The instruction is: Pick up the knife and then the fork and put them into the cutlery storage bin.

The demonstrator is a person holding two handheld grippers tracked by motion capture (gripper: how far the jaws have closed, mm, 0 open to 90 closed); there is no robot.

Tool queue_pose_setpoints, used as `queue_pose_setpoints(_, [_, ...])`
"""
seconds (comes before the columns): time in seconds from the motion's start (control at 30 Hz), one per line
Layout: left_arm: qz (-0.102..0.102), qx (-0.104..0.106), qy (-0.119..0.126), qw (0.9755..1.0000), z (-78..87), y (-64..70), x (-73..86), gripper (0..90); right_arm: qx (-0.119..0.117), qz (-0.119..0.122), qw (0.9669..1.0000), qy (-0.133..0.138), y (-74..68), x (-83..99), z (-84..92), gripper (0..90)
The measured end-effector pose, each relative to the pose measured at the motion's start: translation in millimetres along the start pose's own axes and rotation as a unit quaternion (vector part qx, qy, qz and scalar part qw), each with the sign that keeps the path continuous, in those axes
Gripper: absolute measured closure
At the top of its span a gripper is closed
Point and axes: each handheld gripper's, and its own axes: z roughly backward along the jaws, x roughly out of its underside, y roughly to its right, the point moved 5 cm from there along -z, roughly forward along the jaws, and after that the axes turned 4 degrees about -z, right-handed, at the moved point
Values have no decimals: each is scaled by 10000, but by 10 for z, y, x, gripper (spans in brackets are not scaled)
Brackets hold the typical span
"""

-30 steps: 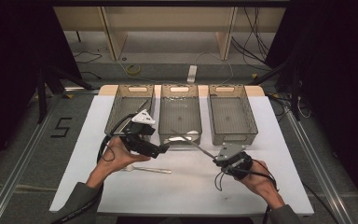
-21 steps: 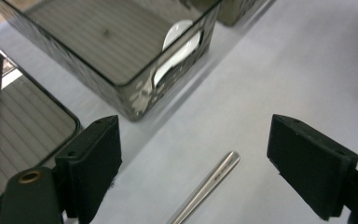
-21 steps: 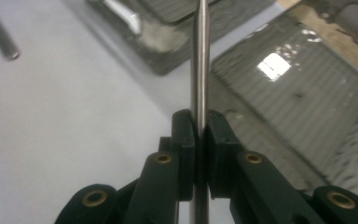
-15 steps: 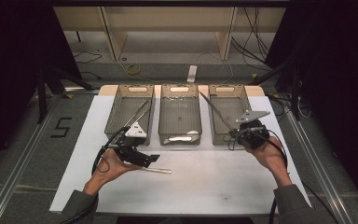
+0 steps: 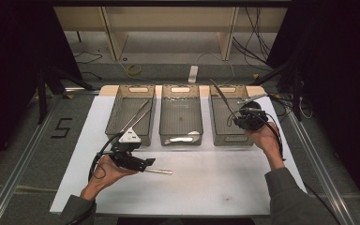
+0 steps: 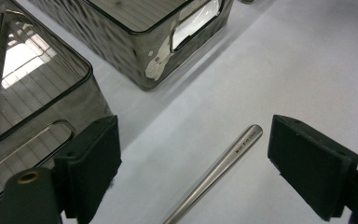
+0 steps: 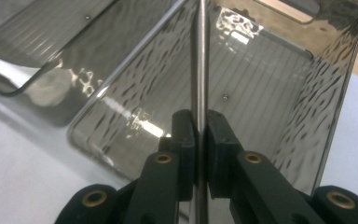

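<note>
Utensil going into the right bin

Right gripper [image 5: 238, 111] clamps a utensil [image 7: 199, 60] over the bin [image 5: 216, 136]: lower before releasing. Left gripper [image 6: 193, 156], released, straddles a handle [image 6: 223, 163] pointing 1 o'clock.

Three bins [image 5: 181, 117] block table's far half; near mat [image 5: 206, 187] open

The white table [image 5: 215, 187] carries three grey bins [image 5: 181, 117] side by side. A metal utensil [image 5: 158, 171] lies in front of them.
</note>
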Motion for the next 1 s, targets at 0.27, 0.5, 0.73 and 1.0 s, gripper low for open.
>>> queue_pose_setpoints(0.27, [-49,-28,-114,9999,-38,20,39,161,179,-355,9989,-263,85,-44,-197,841])
queue_pose_setpoints(0.5, [-73,-3,-143,9999,-41,21,51,161,203,-529,9974,-439,125,-7,-308,841])
queue_pose_setpoints(0.73, [-122,1,-192,9997,-47,28,57,161,290,-569,9961,-614,120,27,-352,839])
queue_pose_setpoints(1.0, [-110,-3,-187,9998,-43,27,58,161,-74,-735,9945,-738,76,33,-396,710])
